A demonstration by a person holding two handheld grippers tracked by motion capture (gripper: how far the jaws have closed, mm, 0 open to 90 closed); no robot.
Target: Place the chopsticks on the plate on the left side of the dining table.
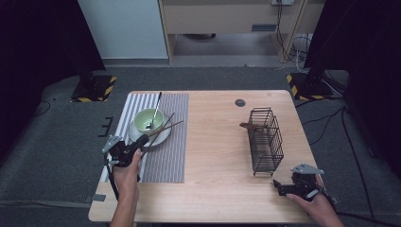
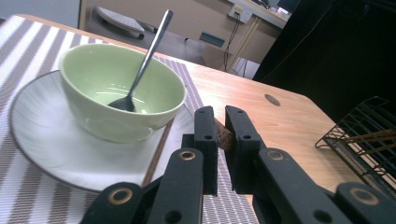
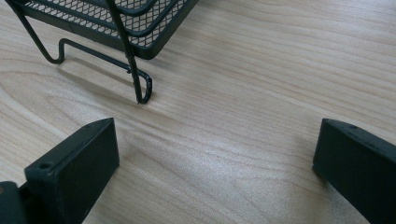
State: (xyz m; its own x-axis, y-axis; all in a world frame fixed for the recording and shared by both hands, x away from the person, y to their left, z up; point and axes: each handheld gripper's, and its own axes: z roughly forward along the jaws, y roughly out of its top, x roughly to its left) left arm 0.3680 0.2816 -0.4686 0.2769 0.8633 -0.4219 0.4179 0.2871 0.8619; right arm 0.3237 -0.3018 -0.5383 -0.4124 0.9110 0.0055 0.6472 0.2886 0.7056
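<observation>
Black jaws of the left tool are standing almost together, clenched on the brown end of a chopstick which is showing in the narrow gap between them. In the left gripper view the thin shaft of this chopstick is running under the jaws, along the edge of the white plate. On this plate the green bowl is sitting, with a metal spoon leaning inside it, and the plate is resting on the striped placemat at the left side of the bench.

In the high view two chopsticks are lying across the plate beside the bowl, and the left tool is at their near ends. At the right side, well apart, the black wire rack is already carrying something brown at its far end, maybe a utensil. So the work seems to be in an early part: one chopstick is gripped but not carried, and the spoon, bowl and plate are not moved yet.

Near the rack's foot, the right tool is resting wide open, holding nothing.
</observation>
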